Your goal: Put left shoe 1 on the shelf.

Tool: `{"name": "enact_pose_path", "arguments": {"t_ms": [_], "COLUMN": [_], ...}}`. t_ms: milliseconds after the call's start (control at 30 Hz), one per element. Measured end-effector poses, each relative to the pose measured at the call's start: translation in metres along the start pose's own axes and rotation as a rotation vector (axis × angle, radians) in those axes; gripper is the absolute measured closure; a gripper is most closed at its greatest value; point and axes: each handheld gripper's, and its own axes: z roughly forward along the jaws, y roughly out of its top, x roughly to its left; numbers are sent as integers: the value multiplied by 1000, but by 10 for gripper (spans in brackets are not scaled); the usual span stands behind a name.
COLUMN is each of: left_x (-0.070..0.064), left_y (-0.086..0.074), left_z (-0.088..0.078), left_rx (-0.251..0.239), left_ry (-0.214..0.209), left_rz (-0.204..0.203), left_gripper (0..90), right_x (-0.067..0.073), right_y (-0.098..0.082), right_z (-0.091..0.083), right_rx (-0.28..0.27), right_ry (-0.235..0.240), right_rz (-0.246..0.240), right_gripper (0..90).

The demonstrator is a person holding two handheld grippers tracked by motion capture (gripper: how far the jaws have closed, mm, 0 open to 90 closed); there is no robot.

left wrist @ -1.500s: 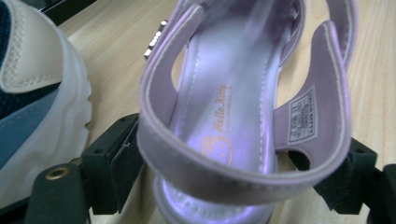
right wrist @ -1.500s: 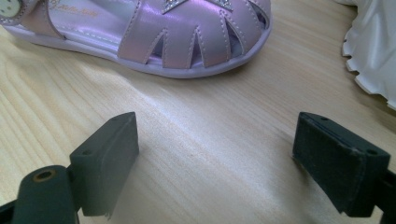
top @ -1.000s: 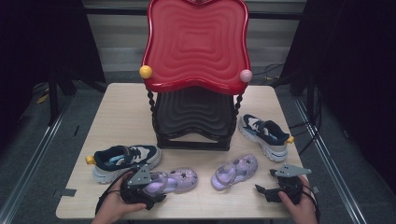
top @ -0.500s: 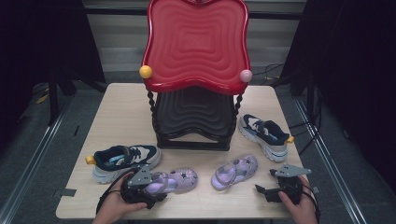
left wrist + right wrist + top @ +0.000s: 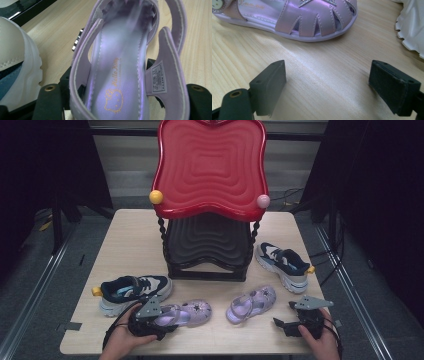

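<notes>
A purple sandal (image 5: 189, 313) lies at the table's front left, toe pointing right. My left gripper (image 5: 167, 319) has its jaws on either side of the sandal's heel (image 5: 117, 75); they have just been closing and now press on it. A second purple sandal (image 5: 251, 303) lies at the front right. My right gripper (image 5: 280, 325) rests on the table just right of that sandal, open, with bare wood between its jaws (image 5: 327, 82). The second sandal's toe (image 5: 312, 22) lies just beyond its fingertips.
A navy and white sneaker (image 5: 132, 290) sits behind the left sandal, its white sole (image 5: 17, 62) close beside my left jaw. Another sneaker (image 5: 283, 262) stands at the right, its sole (image 5: 412, 27) near my right gripper. A two-tier rack with a red top tray (image 5: 210, 170) and a black lower tray (image 5: 207, 240) stands mid-table.
</notes>
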Motion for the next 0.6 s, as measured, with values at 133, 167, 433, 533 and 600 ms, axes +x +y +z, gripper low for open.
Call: {"name": "enact_pose_path", "arguments": {"t_ms": [133, 167, 433, 533, 600], "left_x": [-1, -2, -4, -5, -5], "left_y": [1, 2, 2, 2, 2], "left_z": [0, 0, -1, -2, -3], "left_rx": [4, 14, 12, 8, 15], "left_ry": [4, 8, 16, 18, 22], "left_rz": [3, 6, -11, -14, -16], "left_gripper": [355, 356, 363, 365, 365], "right_x": [0, 0, 0, 0, 0], "right_y": [0, 0, 0, 0, 0], "right_z": [0, 0, 0, 0, 0], "right_rx": [0, 0, 0, 0, 0], "right_ry": [-1, 0, 0, 0, 0], "right_rz": [-1, 0, 0, 0, 0], "right_gripper": [139, 139, 139, 139, 139]}}
